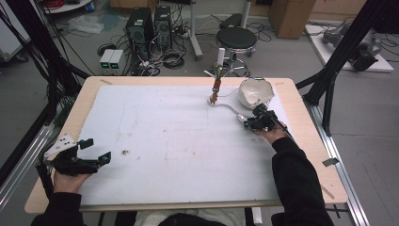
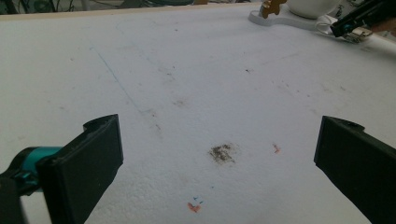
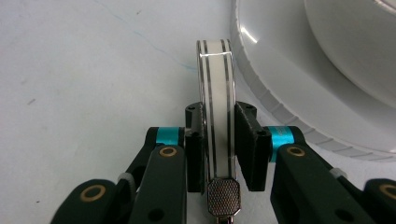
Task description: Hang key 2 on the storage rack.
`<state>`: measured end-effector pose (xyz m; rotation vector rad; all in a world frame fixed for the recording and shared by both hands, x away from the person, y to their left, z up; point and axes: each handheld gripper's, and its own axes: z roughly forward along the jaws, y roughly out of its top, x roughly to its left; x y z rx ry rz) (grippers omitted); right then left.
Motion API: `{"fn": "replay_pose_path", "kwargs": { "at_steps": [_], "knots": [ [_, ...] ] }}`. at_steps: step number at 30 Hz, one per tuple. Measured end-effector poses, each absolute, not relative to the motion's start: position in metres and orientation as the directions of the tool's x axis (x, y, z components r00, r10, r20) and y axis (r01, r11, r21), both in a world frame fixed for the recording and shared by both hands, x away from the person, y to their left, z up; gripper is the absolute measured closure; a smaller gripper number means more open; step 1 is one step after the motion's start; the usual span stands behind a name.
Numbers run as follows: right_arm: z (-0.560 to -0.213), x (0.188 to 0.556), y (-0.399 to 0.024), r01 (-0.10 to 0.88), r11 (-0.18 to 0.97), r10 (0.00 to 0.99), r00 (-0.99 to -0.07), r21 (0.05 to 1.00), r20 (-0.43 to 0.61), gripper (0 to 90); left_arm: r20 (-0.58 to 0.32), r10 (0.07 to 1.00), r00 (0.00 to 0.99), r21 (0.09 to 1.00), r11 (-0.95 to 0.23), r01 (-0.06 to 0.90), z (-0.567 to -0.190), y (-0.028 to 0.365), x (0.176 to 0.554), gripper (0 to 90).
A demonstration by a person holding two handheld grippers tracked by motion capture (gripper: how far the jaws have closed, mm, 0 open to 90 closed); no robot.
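Two pads of right gripper [image 3: 218, 140] clamp flat faces of white banded strap [image 3: 216, 107] standing on edge; metal knurled end [image 3: 223, 197] near camera. Edge-on hold likely gives firm purchase on thin part. Strap sits just beside white bowl [image 1: 255, 92] at table's [image 1: 301, 141] far right. Left gripper [image 1: 96, 151] idle near left edge, jaws wide, nothing between; probably parked clear of work. White curved stand [image 1: 221, 104] left of bowl.

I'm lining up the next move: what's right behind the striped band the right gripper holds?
Behind the striped band, clamped by the right gripper, sits a white ribbed base carrying a white bowl. The band's far end and the board under it are hidden.
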<state>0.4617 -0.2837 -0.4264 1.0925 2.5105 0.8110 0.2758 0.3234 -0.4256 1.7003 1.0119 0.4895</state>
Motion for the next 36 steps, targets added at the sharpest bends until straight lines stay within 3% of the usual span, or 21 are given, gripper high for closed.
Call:
{"fn": "replay_pose_path", "kwargs": {
  "at_steps": [9, 19, 36],
  "knots": [
    [-0.410, 0.456, -0.287, 0.560, 0.535, 0.745, -0.665, 0.633, -0.042, 74.8, -0.150, 0.816, 0.558, 0.917, -0.096, 0.387, -0.425, 0.324, 0.275, 1.7],
    [-0.380, 0.444, -0.300, 0.547, 0.439, 0.767, -0.642, 0.713, 0.020, 74.7, -0.148, 0.817, 0.558, 0.918, -0.097, 0.386, -0.425, 0.324, 0.275, 1.7],
    [-0.352, 0.419, -0.296, 0.474, 0.406, 0.729, -0.684, 0.781, 0.036, 74.7, -0.149, 0.813, 0.563, 0.919, -0.097, 0.383, -0.425, 0.323, 0.274, 1.7]
  ]
}}
